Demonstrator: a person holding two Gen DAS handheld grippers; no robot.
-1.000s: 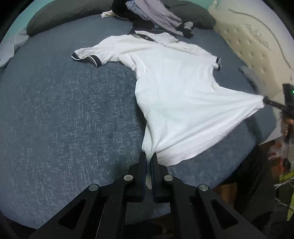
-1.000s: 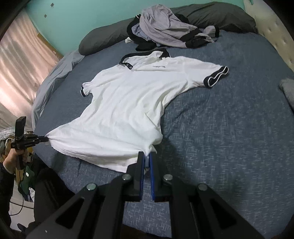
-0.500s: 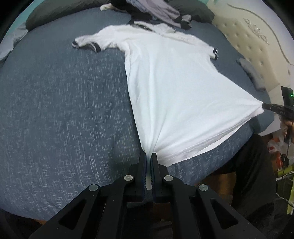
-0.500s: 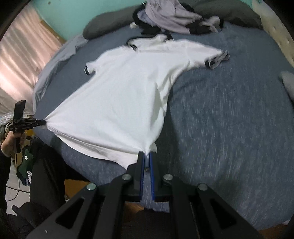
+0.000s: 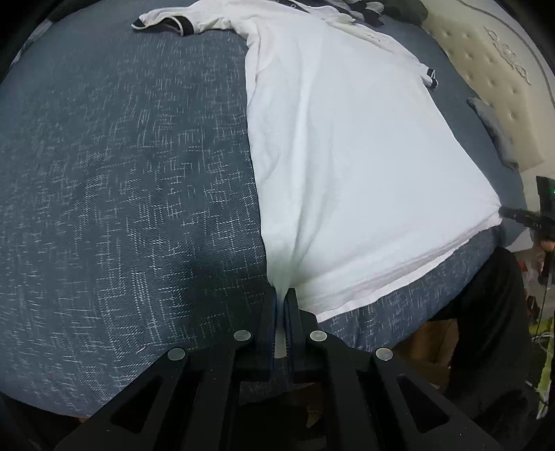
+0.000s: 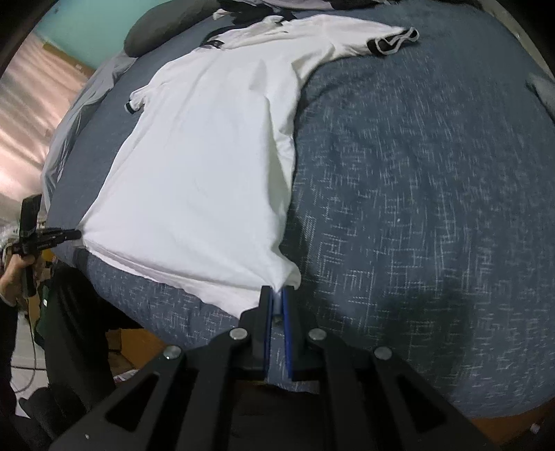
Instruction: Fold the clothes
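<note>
With each gripper, left (image 5: 280, 299) and right (image 6: 276, 295), clenched on a near hem corner of the shirt (image 5: 347, 156), keep the hem taut and level while flattening it on the bed (image 5: 121, 173).

black hand-held gripper (image 5: 281, 295), blue pads, silver screws

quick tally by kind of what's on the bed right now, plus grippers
White polo shirt: 1
Pile of other clothes, count inside unclear: 1
Dark pillow: 1
Small grey cloth by the headboard: 1
Hand-held grippers, left and right, each shut on a bottom corner of the shirt: 2
Total: 6
</note>
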